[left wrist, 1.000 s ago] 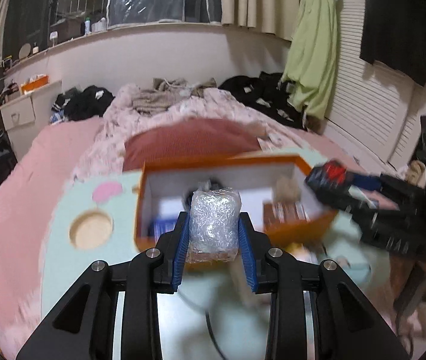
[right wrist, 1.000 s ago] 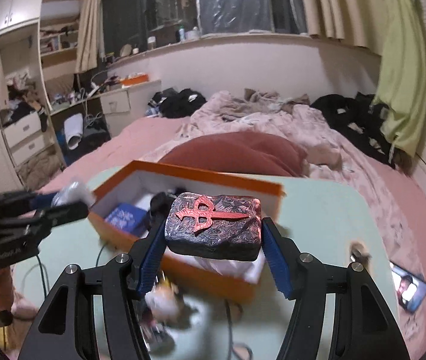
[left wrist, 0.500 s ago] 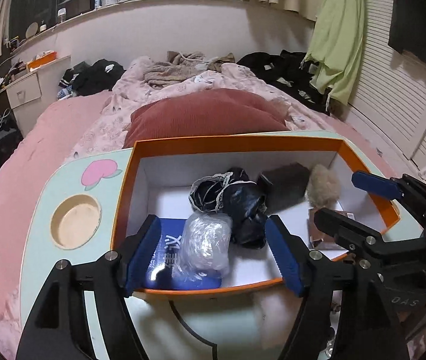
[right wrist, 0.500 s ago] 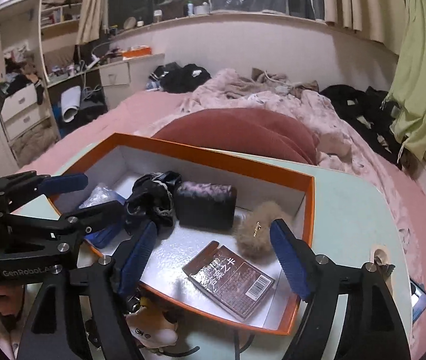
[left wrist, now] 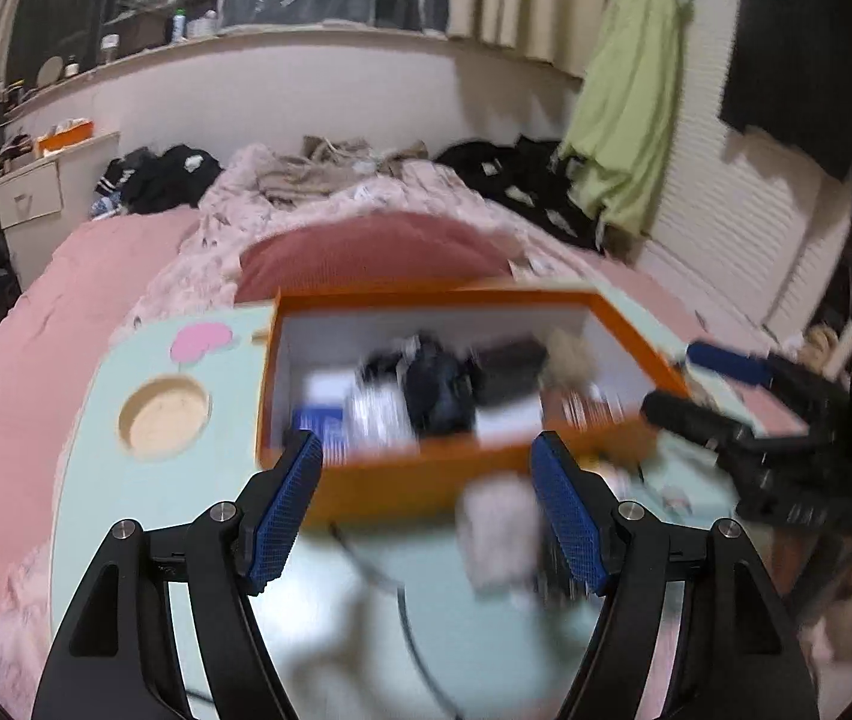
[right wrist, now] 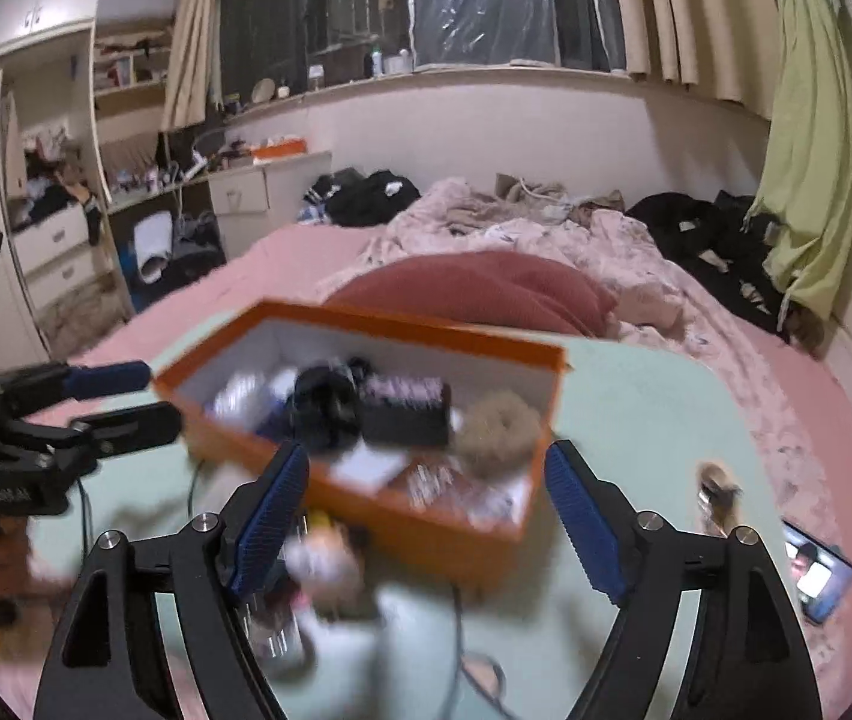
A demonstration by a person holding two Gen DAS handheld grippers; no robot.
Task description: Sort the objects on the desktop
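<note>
Both frames motion-blurred, so the small stuff is hard to read.

Left tongs (left wrist: 429, 507): spread, nothing between the pads, hanging over the near edge of the orange box (left wrist: 402, 483). Right tongs (right wrist: 426, 519): jaws have just been opening, now spread wide, nothing between the pads, over the near right end of the same box.

The box sits open on the pale green table (left wrist: 144, 540), long side toward the cameras. Inside, left to right from the right-wrist view: a clear plastic-wrapped bundle (right wrist: 234, 393), a black tangled bundle (right wrist: 324, 402), a dark patterned block (right wrist: 405, 411), a tan fluffy pom-pom (right wrist: 498, 426), and a brown packet (right wrist: 456, 489) flat in the near corner.

In the way on the table in front of the box: a black cable (right wrist: 459, 618) snaking toward the near edge, a whitish smeared thing (left wrist: 498, 531) just beside the left tongs' right pad (probably a small toy, can't confirm) and dark clutter beside it.

Around: a round wooden inset (left wrist: 163, 417) at the table's left, a phone (right wrist: 816, 576) with its screen lit off the table's right edge, a red pillow (right wrist: 474, 291) on the bed behind the box.
</note>
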